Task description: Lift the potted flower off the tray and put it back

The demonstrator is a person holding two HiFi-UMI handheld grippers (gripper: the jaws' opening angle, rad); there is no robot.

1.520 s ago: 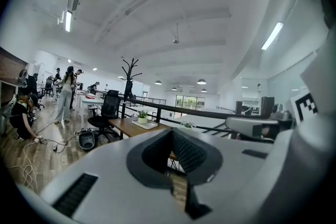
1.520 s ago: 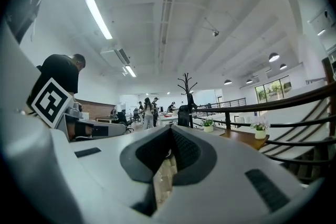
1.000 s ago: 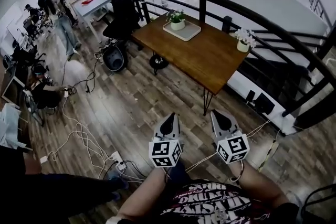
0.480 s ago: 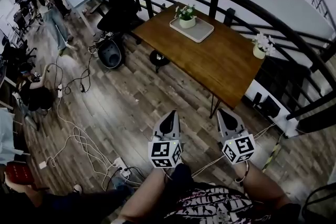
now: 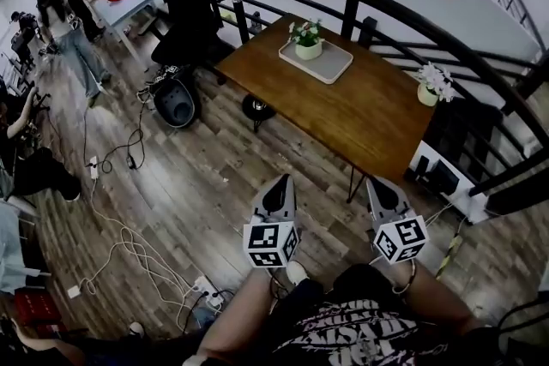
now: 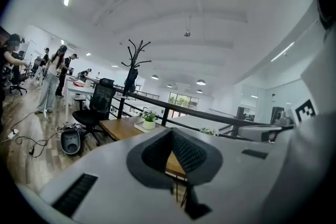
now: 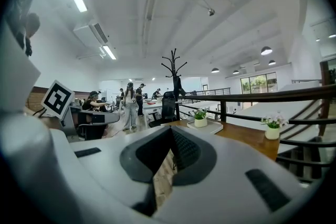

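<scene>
Floorboards (image 5: 197,176) are filling most of the head view, with loose cables (image 5: 129,244) snaking across them toward a power strip (image 5: 204,287) near the person's feet. A dark curved railing (image 5: 403,13) is sweeping around the far edge of the floor. The wooden counter (image 5: 369,107) is standing just inside that railing on thin dark legs. A black office chair (image 5: 190,0) is sitting off its left end, with a rounded dark machine (image 5: 176,103) lying on the floor below it. People (image 5: 73,30) are standing around a desk far off to the left.

Both tools are hanging low in front of the person's body, well short of the counter and pointing toward it. The left claw (image 5: 278,184) is showing its pads pressed together at the tip with nothing between them. The right claw (image 5: 382,189) is looking the same, pinched together and carrying nothing.

The pale tray (image 5: 333,64) is lying flat at the counter's far end. The potted flower (image 5: 307,40) is standing upright on the tray's left part, small blossoms over a cream pot. A second flower pot (image 5: 433,84) is sitting straight on the wood at the counter's right corner, well apart from the tray.
</scene>
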